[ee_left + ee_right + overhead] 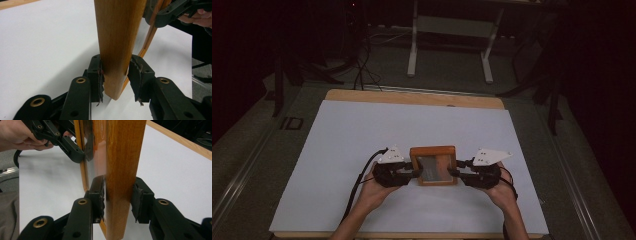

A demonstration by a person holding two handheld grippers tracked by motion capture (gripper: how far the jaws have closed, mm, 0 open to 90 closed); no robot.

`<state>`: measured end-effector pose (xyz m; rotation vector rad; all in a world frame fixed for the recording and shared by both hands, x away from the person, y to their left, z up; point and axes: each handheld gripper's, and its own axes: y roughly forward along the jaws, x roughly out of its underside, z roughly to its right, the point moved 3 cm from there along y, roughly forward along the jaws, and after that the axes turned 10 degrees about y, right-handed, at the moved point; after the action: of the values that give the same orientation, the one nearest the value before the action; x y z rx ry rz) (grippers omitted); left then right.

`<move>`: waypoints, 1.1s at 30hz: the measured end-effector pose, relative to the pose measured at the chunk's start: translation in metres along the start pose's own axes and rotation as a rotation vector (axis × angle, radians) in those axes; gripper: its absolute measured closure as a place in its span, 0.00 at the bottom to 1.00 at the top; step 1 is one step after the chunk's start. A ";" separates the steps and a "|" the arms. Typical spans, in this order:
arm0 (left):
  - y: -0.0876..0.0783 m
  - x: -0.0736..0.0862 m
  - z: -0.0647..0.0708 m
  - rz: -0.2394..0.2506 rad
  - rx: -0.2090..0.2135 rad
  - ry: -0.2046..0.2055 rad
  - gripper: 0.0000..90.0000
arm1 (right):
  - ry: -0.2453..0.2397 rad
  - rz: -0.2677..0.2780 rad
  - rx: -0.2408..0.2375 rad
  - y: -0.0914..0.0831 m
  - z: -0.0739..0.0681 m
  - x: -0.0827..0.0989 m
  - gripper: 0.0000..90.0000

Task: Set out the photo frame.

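Observation:
A wooden picture frame (432, 150) with a glass front hangs between my two grippers over the white sheet (362, 130). My left gripper (414, 172) is shut on the frame's left side bar (117, 37), one pad on each face of the wood. On the right side bar (122, 157), my right gripper (453, 174) is shut the same way. In the left gripper view the right gripper (172, 12) shows at the top right. The left gripper (72, 147) appears at the upper left of the right gripper view. I cannot tell whether the frame's lower edge touches the sheet.
The sheet covers a wooden board whose far edge (412, 97) shows behind it. Beyond the table stand a white metal stand (449, 45) and dark cables (362, 70) on the floor. Wide bare sheet lies to the left, right and far side of the frame.

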<state>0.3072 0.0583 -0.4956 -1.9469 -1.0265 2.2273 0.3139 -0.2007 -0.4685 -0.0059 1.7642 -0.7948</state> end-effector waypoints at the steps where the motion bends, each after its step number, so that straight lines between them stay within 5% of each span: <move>1: -0.001 -0.001 0.000 -0.001 -0.001 0.000 0.72 | 0.000 0.001 0.000 0.000 0.000 -0.001 0.73; 33: -0.026 -0.009 -0.007 -0.013 -0.046 0.004 0.72 | 0.036 0.049 -0.032 0.013 -0.006 -0.012 0.72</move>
<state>0.3050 0.0779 -0.4751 -1.9555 -1.0961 2.2117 0.3179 -0.1831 -0.4642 0.0305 1.8043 -0.7351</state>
